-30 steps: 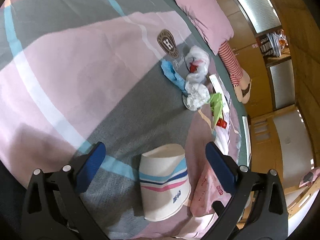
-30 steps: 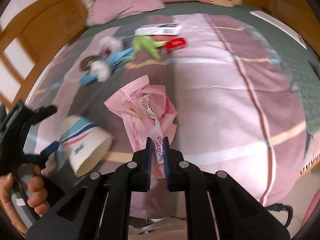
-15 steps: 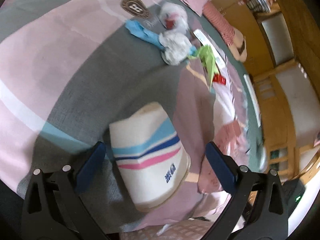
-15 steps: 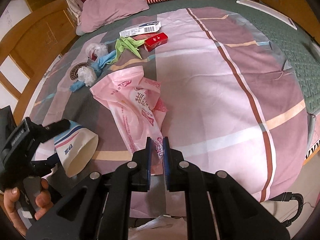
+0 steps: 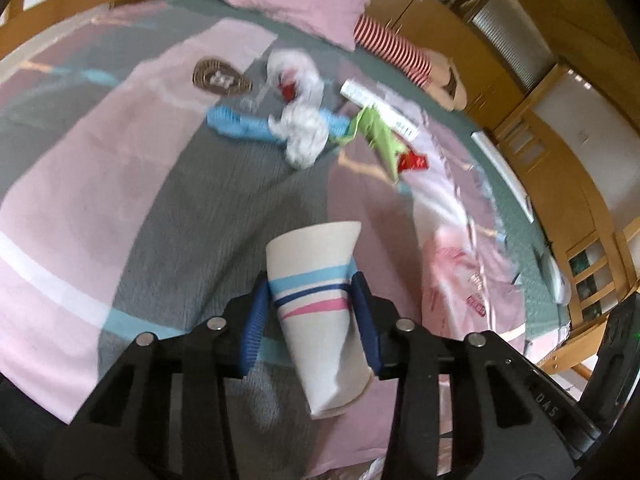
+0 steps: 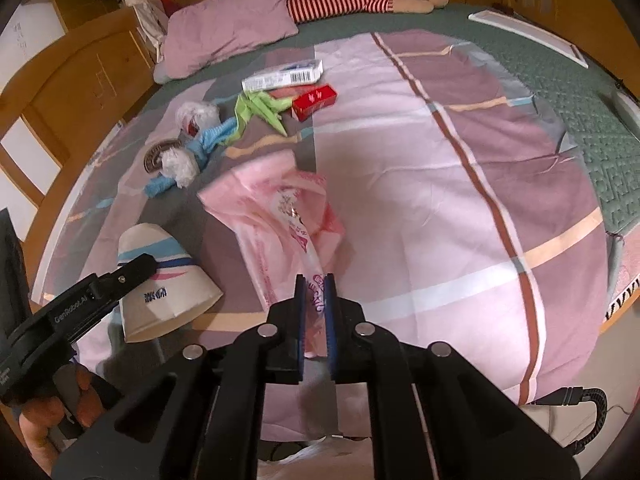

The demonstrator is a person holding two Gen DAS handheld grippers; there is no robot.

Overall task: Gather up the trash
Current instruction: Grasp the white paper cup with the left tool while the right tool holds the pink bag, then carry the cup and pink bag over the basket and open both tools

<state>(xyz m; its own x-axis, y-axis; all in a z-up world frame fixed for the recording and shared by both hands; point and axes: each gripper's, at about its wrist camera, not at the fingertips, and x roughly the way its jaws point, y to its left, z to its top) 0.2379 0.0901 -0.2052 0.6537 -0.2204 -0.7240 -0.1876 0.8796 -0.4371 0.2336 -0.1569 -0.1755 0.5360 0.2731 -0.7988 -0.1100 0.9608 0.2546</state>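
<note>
left gripper (image 5: 310,296) is closing on the cup (image 5: 320,312) — blue pads touch both sides of its striped wall, cup tilted above the bed (image 5: 120,184). right gripper (image 6: 315,292) is pinched tight on the pink bag (image 6: 276,216), which trails across the quilt — other scraps lie near the pillow (image 6: 228,40).

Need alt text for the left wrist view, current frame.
The left gripper is closing its blue pads on a white paper cup with blue and pink stripes, above a pink and grey checked bedspread. Beyond it lie crumpled white tissues, a blue cloth strip, folded green paper and a pink plastic bag.
</note>
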